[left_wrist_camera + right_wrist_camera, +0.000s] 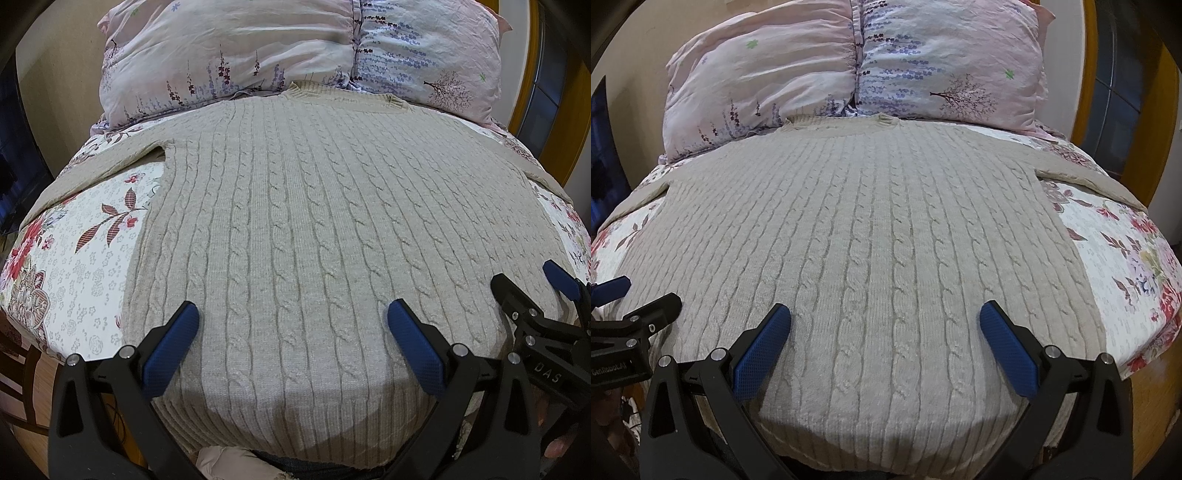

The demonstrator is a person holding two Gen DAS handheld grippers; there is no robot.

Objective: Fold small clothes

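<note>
Floral bedding (85,266) is carrying your beige sweater (295,221), lying flat below the pillows (258,55). Left view: your left gripper (291,332) is gaping wide, empty, hovering over the hem; the sleeves are running off-frame. Right view: your right gripper (884,332) is spreading equally wide, gripping nothing, above the sweater's lower part.

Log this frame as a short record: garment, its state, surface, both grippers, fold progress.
garment: beige cable-knit sweater
state: spread flat, sleeves out to the sides, collar toward the pillows
surface: floral bedspread
left gripper: open, above the hem, holding nothing
right gripper: open, above the hem, holding nothing
fold progress: none visible yet
</note>
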